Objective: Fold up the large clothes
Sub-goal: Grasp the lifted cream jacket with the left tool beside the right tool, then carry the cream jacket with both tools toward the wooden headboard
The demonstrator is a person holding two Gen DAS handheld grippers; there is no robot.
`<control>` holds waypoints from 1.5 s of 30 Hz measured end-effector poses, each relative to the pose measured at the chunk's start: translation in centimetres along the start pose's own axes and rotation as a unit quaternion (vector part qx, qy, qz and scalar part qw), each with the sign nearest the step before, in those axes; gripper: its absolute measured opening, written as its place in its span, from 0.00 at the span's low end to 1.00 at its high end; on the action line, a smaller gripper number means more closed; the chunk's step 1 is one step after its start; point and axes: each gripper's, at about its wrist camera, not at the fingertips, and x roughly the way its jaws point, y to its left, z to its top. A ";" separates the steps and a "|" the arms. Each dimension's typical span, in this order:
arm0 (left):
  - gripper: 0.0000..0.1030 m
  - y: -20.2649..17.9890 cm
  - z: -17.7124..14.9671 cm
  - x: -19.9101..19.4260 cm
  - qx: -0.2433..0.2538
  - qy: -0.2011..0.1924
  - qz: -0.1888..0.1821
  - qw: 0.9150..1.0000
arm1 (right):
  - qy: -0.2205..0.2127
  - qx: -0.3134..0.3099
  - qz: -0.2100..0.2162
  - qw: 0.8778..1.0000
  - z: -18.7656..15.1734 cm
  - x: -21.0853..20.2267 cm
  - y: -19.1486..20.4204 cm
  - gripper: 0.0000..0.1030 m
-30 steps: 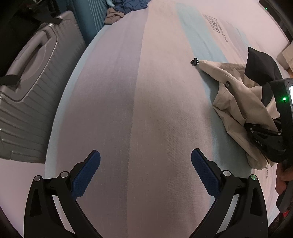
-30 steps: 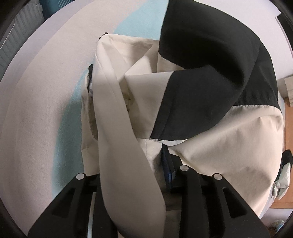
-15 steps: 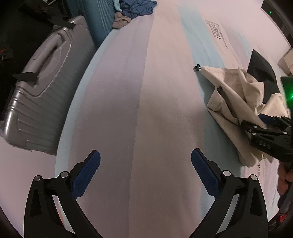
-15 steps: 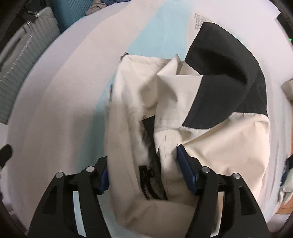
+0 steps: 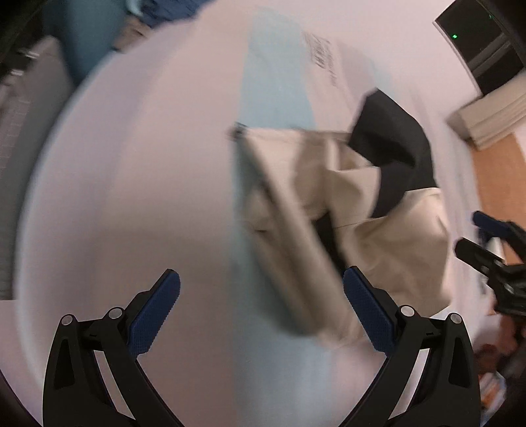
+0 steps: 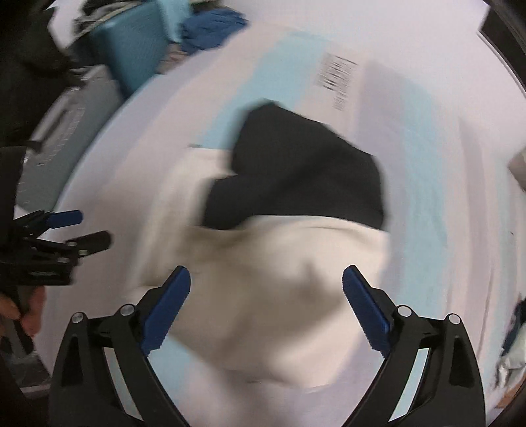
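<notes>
Right wrist view: right gripper (image 6: 266, 303) jaws wide apart, just been opening, nothing pinched; cream fabric lies below the gap.
Left wrist view: left gripper (image 5: 261, 307) spread wide, empty, over bare mattress (image 5: 131, 197).
Garment: one cream-and-black jacket (image 5: 348, 210), crumpled on the mattress, right of the left gripper.
Count: two grippers, one jacket, one grey suitcase (image 6: 62, 141) beside the bed, blurred.
Far: blue clothes pile (image 6: 210, 29).

Pale striped bed (image 5: 131, 197), grey suitcase (image 6: 65, 131) alongside
</notes>
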 end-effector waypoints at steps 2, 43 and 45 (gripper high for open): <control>0.94 -1.2 0.7 1.7 -0.003 0.014 -0.035 0.999 | 0.019 0.016 0.005 1.000 0.3 1.9 -2.8 0.87; 0.94 -4.3 2.7 14.7 -0.001 0.102 -0.025 0.994 | 0.129 0.146 0.289 0.937 0.0 15.2 -10.2 0.94; 0.94 -5.1 3.4 15.7 -0.001 0.104 -0.030 0.994 | 0.134 0.149 0.295 0.934 0.1 15.4 -10.2 0.94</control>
